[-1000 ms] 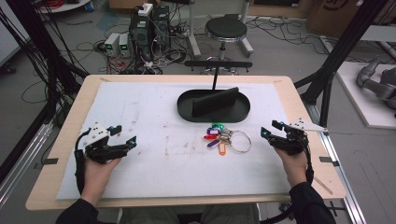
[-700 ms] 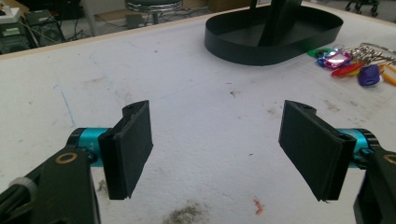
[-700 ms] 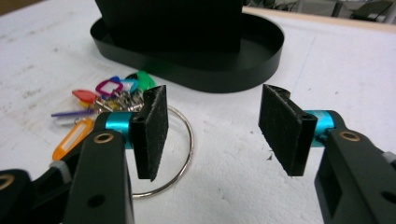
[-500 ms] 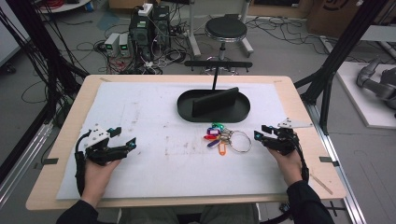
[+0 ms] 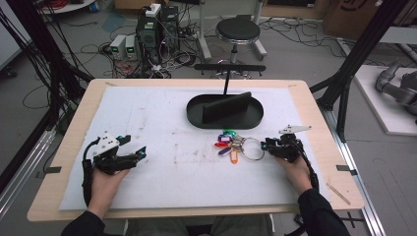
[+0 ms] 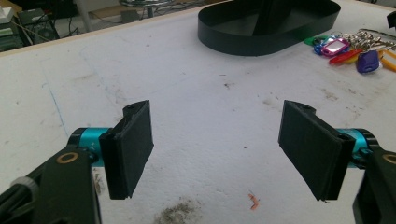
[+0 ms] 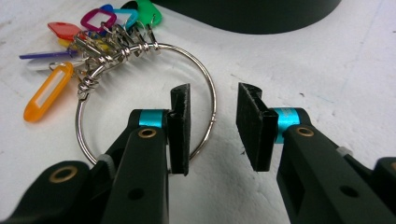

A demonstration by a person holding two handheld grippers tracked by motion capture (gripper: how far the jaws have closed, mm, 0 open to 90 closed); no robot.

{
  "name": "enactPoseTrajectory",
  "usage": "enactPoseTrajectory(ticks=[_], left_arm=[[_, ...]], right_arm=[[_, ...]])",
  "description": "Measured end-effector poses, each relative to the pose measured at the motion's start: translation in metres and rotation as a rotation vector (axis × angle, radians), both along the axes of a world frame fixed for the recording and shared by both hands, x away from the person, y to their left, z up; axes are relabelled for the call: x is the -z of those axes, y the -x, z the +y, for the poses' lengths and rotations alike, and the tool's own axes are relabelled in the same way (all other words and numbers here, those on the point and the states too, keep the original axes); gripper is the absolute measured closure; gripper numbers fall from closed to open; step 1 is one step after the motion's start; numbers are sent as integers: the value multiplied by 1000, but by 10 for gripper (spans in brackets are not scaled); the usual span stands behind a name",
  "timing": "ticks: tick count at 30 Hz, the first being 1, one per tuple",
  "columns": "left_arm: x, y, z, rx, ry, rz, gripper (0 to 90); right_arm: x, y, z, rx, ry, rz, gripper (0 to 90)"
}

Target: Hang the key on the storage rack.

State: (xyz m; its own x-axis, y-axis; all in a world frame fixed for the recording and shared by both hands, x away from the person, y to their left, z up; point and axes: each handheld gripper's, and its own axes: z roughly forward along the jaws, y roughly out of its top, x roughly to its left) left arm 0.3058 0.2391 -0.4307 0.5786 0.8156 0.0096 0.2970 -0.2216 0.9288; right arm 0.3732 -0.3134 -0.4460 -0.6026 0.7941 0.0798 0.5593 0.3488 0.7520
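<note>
A large metal key ring (image 5: 252, 149) with several coloured key tags (image 5: 226, 144) lies on the white mat in front of the black oval tray (image 5: 196, 116). My right gripper (image 5: 268, 146) is down at the ring's right side. In the right gripper view the ring's wire (image 7: 77, 122) passes between the pads of my right gripper (image 7: 213, 93), one pad inside the loop and one outside. The jaws have just been closing, and a gap remains on both sides of the wire. My left gripper (image 5: 135, 146) rests at the mat's left, open wide with nothing in it (image 6: 217, 126).
The tray holds an upright black block (image 5: 226, 107); behind it a black T-bar stand (image 5: 229, 67) rises. The tray's wall (image 6: 224, 43) and the tags (image 6: 345, 46) lie far ahead of the left gripper. The table's right edge is close to the right hand.
My right gripper has moved left and down to the key ring, and its jaws have narrowed around the wire. The left gripper and the keys have not moved.
</note>
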Motion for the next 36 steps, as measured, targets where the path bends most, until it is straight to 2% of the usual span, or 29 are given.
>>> enactPoseTrajectory(ticks=[3,6,7,11,15,18,25,28,34,36], left_arm=[[1,0,-2,7,-2,1,262],[1,0,-3,14,-8,2,263],[1,0,-3,15,-11,1,264],[1,0,-4,12,-12,1,264],[1,1,-4,11,-14,0,266],[0,2,-3,9,-13,-4,266],[0,2,-3,8,-11,-4,267],[-1,2,-4,11,-9,-8,268],[-2,3,-5,16,-14,-19,268],[-2,3,-5,18,-13,-20,268]], right_arm=[[1,-3,7,-2,22,5,676],[5,-5,14,-5,71,17,695],[4,-5,15,-4,89,4,710],[4,-5,14,0,89,4,825],[4,-4,15,-8,104,-5,858],[2,-5,11,-3,63,1,869],[-15,4,-3,23,-102,-84,875],[-21,8,-4,12,-163,-109,875],[-28,16,6,-35,-229,-149,873],[-30,18,10,-55,-236,-161,871]])
